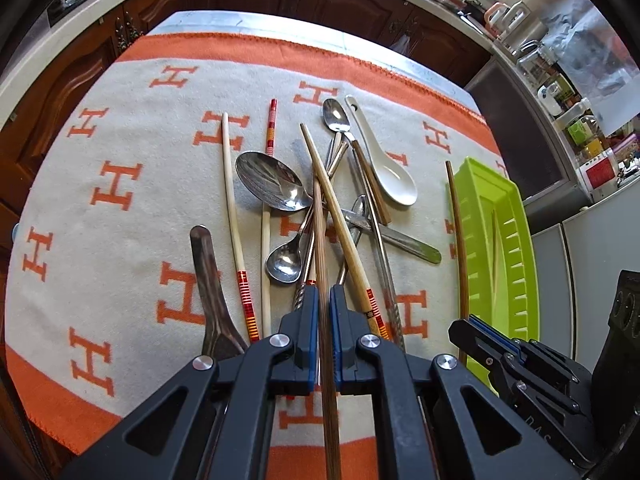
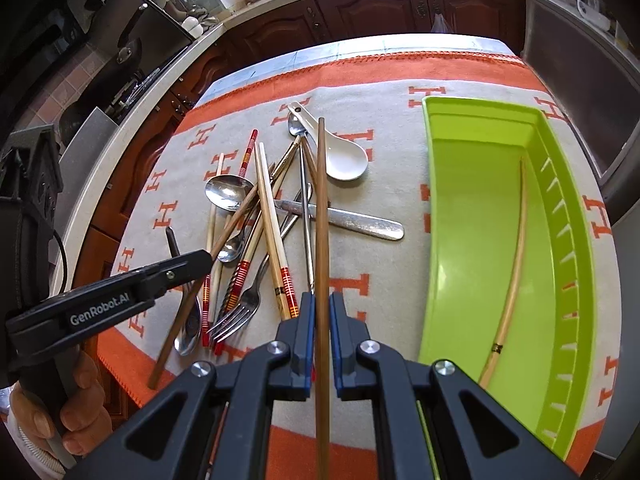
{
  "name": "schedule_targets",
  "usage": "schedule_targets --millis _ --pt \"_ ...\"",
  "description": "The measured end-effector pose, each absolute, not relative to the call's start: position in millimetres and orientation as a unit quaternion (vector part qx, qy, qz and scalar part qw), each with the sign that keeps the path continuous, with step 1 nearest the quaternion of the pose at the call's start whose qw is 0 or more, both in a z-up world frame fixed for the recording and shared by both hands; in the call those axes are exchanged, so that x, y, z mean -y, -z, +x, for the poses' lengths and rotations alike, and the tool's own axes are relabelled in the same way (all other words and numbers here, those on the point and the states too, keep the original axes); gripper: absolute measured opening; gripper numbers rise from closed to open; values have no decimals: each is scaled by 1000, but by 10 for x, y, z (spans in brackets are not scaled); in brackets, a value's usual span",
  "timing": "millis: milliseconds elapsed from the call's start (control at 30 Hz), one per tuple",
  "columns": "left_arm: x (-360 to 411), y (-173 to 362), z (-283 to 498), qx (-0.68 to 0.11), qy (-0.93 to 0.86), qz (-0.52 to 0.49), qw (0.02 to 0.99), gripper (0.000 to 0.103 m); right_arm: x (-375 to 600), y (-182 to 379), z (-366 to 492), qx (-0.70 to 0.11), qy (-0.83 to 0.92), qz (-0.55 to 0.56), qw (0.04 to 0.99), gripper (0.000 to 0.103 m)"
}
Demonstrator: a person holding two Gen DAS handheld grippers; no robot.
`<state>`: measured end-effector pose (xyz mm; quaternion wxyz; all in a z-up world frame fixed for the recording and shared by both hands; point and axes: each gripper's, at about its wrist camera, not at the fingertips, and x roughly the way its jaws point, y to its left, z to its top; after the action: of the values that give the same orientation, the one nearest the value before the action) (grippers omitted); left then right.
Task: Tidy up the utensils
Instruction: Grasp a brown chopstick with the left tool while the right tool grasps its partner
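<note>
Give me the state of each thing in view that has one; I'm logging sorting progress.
left hand-held gripper: shut on brown chopstick
right hand-held gripper: shut on dark brown chopstick
green tray: holds one pale chopstick
utensil pile: still tangled on the cloth, unsorted
white ceramic spoon: lying on the cloth, bowl up

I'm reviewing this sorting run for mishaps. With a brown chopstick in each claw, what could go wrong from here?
1. The left claw holds its dark brown wooden chopstick over the utensil pile; its far end could catch the large steel spoon.
2. The right claw grips its own brown chopstick near mid-length, so it may pivot while swinging to the lime-green plastic tray.
</note>
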<state>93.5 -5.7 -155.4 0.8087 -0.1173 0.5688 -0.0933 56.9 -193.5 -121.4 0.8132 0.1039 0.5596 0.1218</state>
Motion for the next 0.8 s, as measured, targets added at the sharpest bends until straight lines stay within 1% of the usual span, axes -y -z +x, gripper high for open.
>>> schedule_targets --millis 367,433,567,767,800 --pt "97 1138 662 -545 112 -106 824 3 2143 1019 357 -541 -121 135 821 7" --pt "113 1083 624 -542 116 -101 826 0 2169 998 327 -538 -121 136 823 7" --pt "160 1013 566 -539 122 -100 827 0 2221 971 288 -535 -120 143 824 7" --pt "191 1097 604 -551 116 -102 820 0 2244 953 251 -532 -118 143 826 7" --pt "180 1146 622 -558 115 -107 815 2 2243 951 244 -532 -119 142 826 7"
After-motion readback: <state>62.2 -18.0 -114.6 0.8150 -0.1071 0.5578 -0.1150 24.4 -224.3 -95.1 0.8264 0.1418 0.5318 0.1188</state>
